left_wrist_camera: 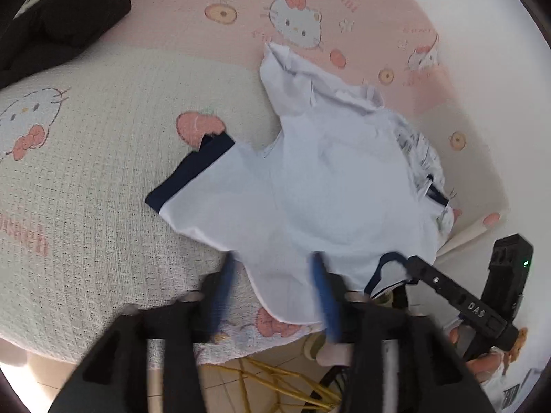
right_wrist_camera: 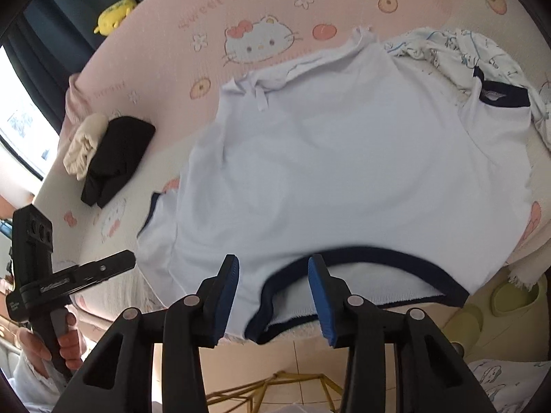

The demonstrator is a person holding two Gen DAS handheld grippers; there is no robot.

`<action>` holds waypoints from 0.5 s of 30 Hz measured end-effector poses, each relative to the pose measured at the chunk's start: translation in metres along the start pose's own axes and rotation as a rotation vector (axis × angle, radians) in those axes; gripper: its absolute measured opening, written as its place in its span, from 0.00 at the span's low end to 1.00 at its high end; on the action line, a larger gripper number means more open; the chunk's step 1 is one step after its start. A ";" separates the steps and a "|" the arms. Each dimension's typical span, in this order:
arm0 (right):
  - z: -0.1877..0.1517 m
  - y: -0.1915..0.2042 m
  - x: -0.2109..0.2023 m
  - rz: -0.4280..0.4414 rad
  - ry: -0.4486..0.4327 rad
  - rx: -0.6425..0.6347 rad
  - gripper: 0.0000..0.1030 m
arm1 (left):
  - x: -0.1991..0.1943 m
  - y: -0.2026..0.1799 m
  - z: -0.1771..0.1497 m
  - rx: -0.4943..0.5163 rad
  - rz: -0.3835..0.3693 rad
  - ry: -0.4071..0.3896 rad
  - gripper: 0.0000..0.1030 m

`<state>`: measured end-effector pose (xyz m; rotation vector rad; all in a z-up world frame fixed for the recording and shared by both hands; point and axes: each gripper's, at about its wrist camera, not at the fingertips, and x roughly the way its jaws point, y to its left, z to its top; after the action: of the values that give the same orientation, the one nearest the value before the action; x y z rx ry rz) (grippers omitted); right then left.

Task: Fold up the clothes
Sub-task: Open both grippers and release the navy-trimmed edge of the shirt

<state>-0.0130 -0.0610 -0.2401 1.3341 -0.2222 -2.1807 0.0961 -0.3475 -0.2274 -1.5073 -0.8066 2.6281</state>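
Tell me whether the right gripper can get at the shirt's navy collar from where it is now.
Probably yes. The right gripper is open, and the navy collar of the white shirt lies right ahead at the bed's near edge, with nothing covering it.

The left tool (left_wrist_camera: 275, 275) smears into motion blur in its own view, its blue pads (left_wrist_camera: 323, 296) streaked, so whether they touch the white shirt (left_wrist_camera: 327, 186) can't be told. The shirt's near hem slips behind those fingers. A patterned garment (left_wrist_camera: 418, 158) peeks out from under the shirt's far side, mostly covered. In the right wrist view the shirt's collar (right_wrist_camera: 361, 261) blurs along its dark rim, and the printed label (right_wrist_camera: 494, 94) on the sleeve is too small to read. The folded black garment (left_wrist_camera: 58, 17) is cut off by the left view's edge. The person's hand (right_wrist_camera: 65, 344) sits half hidden behind the handle.
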 end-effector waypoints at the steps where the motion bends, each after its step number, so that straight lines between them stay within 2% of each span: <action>1: 0.000 -0.001 -0.002 0.003 -0.004 0.003 0.40 | -0.003 0.000 0.002 0.002 0.008 -0.007 0.51; 7: 0.014 0.013 -0.007 0.025 -0.028 -0.008 0.40 | -0.018 -0.001 0.016 0.015 0.054 -0.051 0.51; 11: 0.038 0.023 -0.021 0.069 -0.074 0.001 0.40 | -0.028 -0.001 0.026 0.024 0.084 -0.080 0.51; 14: 0.058 0.030 -0.024 0.087 -0.103 0.012 0.53 | -0.030 -0.007 0.038 0.061 0.121 -0.112 0.51; 15: 0.063 0.032 -0.023 0.089 -0.106 0.011 0.53 | -0.031 -0.010 0.042 0.078 0.132 -0.127 0.51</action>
<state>-0.0476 -0.0845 -0.1783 1.1926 -0.3285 -2.1799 0.0767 -0.3647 -0.1811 -1.4339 -0.6229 2.8388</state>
